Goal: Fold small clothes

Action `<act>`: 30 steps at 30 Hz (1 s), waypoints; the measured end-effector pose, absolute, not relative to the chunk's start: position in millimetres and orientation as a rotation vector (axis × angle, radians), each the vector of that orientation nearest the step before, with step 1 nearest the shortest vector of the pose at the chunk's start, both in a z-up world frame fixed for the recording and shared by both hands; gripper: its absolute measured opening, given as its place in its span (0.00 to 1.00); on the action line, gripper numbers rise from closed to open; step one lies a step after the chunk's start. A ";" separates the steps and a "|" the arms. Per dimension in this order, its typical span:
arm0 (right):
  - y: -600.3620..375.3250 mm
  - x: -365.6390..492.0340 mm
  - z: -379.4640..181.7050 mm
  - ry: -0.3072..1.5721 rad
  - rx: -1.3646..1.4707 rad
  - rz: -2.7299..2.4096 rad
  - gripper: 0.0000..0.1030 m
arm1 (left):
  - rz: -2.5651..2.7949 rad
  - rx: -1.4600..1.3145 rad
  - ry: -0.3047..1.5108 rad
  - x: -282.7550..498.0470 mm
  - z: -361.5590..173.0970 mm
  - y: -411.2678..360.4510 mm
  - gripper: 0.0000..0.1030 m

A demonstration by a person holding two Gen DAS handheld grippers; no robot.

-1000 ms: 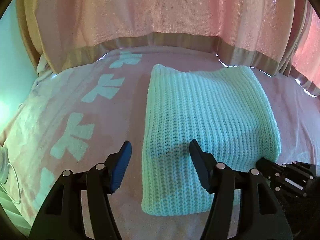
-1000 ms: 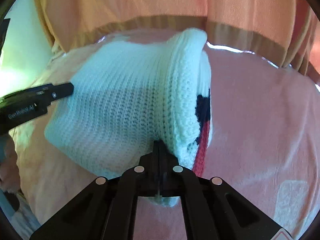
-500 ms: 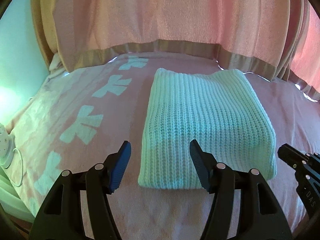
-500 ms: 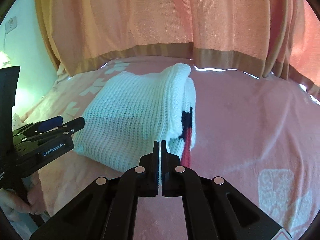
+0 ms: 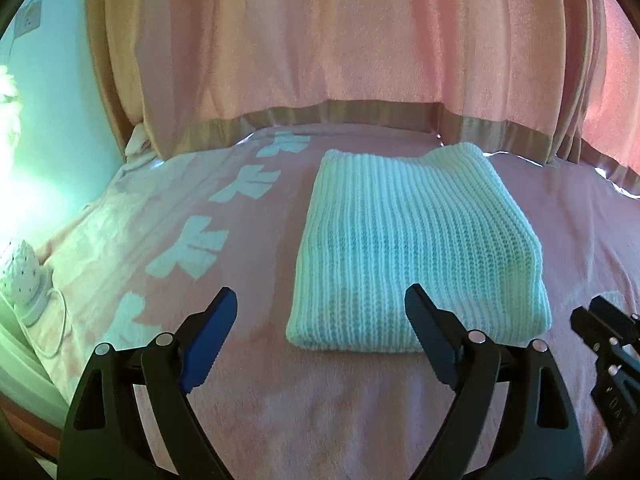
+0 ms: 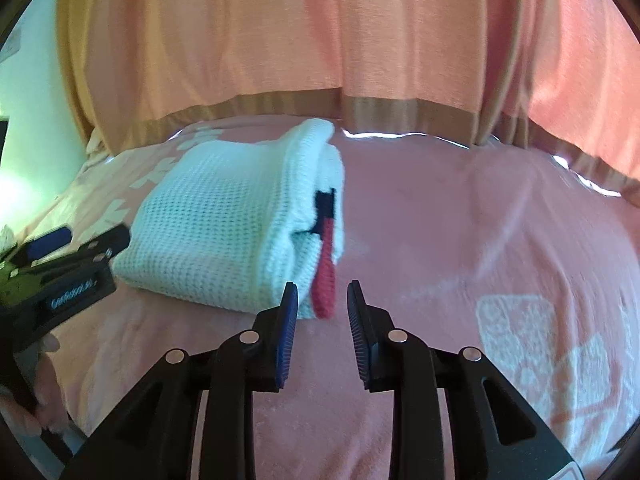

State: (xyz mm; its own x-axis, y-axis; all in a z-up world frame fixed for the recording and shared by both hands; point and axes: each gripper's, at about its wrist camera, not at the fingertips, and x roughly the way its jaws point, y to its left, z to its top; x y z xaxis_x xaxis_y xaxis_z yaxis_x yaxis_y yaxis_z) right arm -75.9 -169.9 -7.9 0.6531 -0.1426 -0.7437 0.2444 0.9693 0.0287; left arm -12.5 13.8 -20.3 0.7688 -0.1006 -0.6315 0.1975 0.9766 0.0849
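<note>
The left gripper [image 5: 320, 300] and right gripper [image 6: 322, 300] are angling down just short of the folded white sweater [image 5: 412, 248]. Both jaws are opening, gripping nothing.

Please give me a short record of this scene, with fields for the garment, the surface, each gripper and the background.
garment: white knitted sweater, folded into a flat rectangle, a red and black knitted piece showing at one side
surface: pink bedspread with pale motifs
left gripper: jaws opening, nothing between them, short of the sweater
right gripper: jaws opening, nothing gripped
background: pink curtain with tan hem
</note>
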 end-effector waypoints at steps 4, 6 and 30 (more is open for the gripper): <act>-169.0 -82.2 -9.7 0.822 0.121 -0.242 0.31 | -0.164 0.150 0.658 -23.2 -23.7 13.7 0.81; -166.7 -85.9 -11.4 0.820 0.120 -0.244 0.32 | -0.174 0.152 0.650 -28.4 -24.9 13.4 0.81; -143.2 -102.5 -23.6 0.805 0.069 -0.251 0.37 | -0.196 0.175 0.604 -54.4 -27.9 11.2 0.92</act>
State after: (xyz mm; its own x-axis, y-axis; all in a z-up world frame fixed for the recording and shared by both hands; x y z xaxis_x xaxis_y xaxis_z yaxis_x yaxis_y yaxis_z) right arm -102.5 -143.2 -23.6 0.6650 -0.1957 -0.7208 0.2478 0.9682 -0.0343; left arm -54.4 11.2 -27.9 0.8055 -0.1310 -0.5780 0.2333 0.9666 0.1059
